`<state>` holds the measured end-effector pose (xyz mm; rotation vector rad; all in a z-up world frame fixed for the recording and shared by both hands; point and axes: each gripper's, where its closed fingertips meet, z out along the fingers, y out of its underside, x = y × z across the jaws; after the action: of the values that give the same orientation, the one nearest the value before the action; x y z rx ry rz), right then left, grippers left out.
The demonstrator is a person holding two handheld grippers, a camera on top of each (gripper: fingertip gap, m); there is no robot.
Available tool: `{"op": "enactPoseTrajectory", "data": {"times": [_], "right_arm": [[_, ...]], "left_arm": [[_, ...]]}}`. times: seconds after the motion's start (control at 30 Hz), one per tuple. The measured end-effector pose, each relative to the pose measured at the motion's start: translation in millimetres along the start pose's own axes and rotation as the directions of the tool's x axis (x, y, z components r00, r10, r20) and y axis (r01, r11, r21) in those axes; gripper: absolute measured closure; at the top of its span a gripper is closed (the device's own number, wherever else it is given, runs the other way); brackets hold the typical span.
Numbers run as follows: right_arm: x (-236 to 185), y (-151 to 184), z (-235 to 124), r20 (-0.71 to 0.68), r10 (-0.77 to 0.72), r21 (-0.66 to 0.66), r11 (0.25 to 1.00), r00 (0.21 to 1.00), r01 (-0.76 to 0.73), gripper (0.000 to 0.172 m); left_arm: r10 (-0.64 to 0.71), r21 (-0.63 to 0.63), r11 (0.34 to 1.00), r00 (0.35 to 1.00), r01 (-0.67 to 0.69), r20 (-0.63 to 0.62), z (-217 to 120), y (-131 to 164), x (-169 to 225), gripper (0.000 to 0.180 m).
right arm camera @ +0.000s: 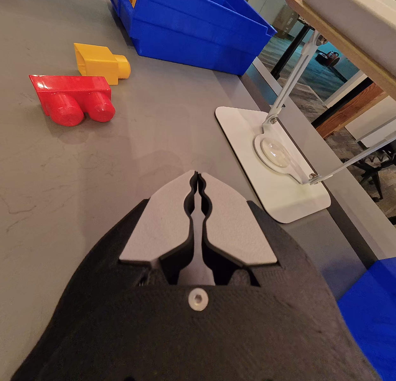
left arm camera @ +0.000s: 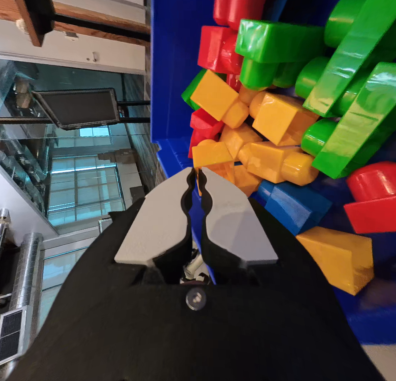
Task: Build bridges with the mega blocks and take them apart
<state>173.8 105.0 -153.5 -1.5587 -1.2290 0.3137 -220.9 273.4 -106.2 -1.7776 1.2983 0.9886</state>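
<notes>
In the left wrist view my left gripper [left arm camera: 196,170] is at the edge of a blue bin [left arm camera: 175,70] full of mega blocks. It is shut on the thin open-end wall of a yellow block [left arm camera: 211,155], which runs down between the pads. Green [left arm camera: 278,42], red [left arm camera: 216,47], blue [left arm camera: 297,207] and more yellow blocks [left arm camera: 280,117] lie piled beside it. In the right wrist view my right gripper [right arm camera: 196,173] is shut with nothing between its pads, above the grey table [right arm camera: 128,145]. A red two-stud block [right arm camera: 70,96] and a yellow one-stud block [right arm camera: 100,63] lie on their sides at the far left.
The blue bin [right arm camera: 192,38] stands at the back of the table in the right wrist view. A white stand base [right arm camera: 272,167] with a clear arm sits near the table's right edge. Another blue shape [right arm camera: 375,306] is at the lower right. Spacing between my two grippers at the tips: around 45 centimeters.
</notes>
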Motion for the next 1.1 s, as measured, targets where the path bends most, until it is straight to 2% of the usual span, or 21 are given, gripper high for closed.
{"op": "enactPoseTrajectory", "data": {"times": [0.13,0.3,0.43,0.53,0.63,0.83,1.1], "right_arm": [[0.2,0.0,-0.1,-0.001,0.0,0.0,1.0,1.0,0.0,0.172],[0.3,0.0,-0.1,-0.002,0.0,0.0,1.0,1.0,0.0,0.172],[0.1,0.1,0.1,-0.002,0.0,-0.001,1.0,1.0,0.0,0.172],[0.1,0.0,0.0,-0.003,-0.001,0.0,1.0,1.0,0.001,0.172],[0.0,0.0,0.0,-0.003,-0.002,0.0,1.0,1.0,0.002,0.172],[-0.3,0.1,-0.2,-0.003,-0.005,-0.001,1.0,1.0,0.005,0.172],[-1.1,0.2,-0.2,0.002,-0.009,-0.002,1.0,1.0,0.009,0.172]], "left_arm": [[-0.079,0.066,0.995,0.996,0.076,0.043,-32.2,-2.6,-12.7,0.178],[-0.249,0.225,0.941,0.968,0.252,-0.04,-104.8,-25.5,-2.6,0.178],[-0.32,0.302,0.885,0.934,0.354,-0.156,-162.2,-52.3,37.3,0.178],[-0.299,0.296,0.889,0.933,0.349,-0.201,-185.8,-66.4,78.1,0.178],[-0.252,0.275,0.911,0.942,0.308,-0.222,-193.2,-79.1,112.5,0.179],[-0.156,0.218,0.954,0.962,0.206,-0.224,-183.7,-92.6,149.6,0.178],[-0.033,0.167,0.984,0.991,0.055,-0.134,-174.4,-93.7,166.5,0.177]]}}
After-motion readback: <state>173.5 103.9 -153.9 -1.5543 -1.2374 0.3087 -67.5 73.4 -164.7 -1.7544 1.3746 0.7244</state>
